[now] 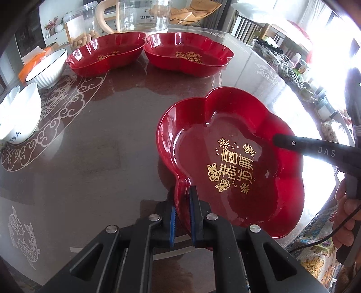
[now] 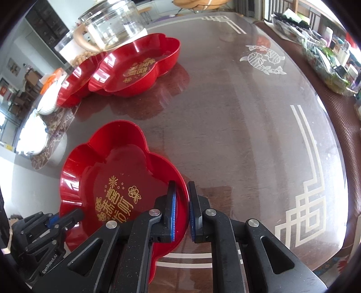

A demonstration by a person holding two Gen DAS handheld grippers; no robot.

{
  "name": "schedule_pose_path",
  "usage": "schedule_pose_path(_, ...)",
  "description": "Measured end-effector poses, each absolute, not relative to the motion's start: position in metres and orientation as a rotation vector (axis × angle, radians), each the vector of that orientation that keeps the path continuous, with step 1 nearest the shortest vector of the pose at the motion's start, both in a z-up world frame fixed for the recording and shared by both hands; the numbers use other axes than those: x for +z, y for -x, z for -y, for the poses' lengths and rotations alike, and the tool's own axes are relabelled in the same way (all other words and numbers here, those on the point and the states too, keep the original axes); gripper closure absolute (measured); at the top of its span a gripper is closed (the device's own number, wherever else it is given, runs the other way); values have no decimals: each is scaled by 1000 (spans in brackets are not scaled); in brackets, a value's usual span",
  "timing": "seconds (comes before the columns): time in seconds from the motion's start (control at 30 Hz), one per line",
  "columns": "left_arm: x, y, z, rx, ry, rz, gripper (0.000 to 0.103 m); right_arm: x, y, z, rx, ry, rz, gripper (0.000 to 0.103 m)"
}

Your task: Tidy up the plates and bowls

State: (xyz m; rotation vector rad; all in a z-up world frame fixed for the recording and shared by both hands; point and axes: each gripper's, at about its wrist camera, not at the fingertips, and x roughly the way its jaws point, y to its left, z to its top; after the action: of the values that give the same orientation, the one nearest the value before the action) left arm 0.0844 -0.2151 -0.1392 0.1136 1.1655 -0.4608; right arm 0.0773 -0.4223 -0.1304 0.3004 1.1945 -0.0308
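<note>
Both grippers, left [image 1: 182, 198] and right [image 2: 182, 198], clamp opposite rims of the red dish [image 1: 237, 162]; table [image 1: 101, 157] ahead open; lift apparently slight.

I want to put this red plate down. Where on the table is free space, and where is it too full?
Free: the bare middle of the table, between the held red plate, the two red plates at the far side and the white bowls. Also the stretch by the fish pattern. Crowded: the far edge by the glass jug and the cluttered side.
</note>
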Motion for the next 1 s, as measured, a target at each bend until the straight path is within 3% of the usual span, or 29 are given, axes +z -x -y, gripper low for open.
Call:
schedule_pose_path(0.17, -139, -86, 213, -461, -101, -1153, 93, -132, -74, 424, -55, -305, -1162, 82)
schedule_pose_path(0.27, -137, -88, 208, -462, -68, -1164, 93, -128, -68, 429, -70, -324, -1125, 41)
schedule_pose_path(0.6, -124, -97, 183, -431, 54, -1151, 90, -116, -53, 450, -132, -375, -1069, 39)
schedule_pose_path(0.63, -123, -98, 180, -422, 60, -1147, 85, -115, -51, 452, -130, -384, -1064, 38)
schedule_pose_path(0.7, -119, -99, 175, -396, 72, -1125, 64, -114, -47, 454, -132, -391, -1056, 38)
schedule_pose_path(0.73, -117, -100, 171, -379, 82, -1109, 43, -113, -46, 455, -135, -391, -1053, 38)
schedule_pose_path(0.77, -114, -99, 168, -360, 88, -1089, 31, -113, -45, 455, -135, -392, -1052, 38)
schedule_pose_path(1.0, -99, -104, 145, -345, 140, -1061, 30, -110, -40, 453, -107, -427, -1042, 38)
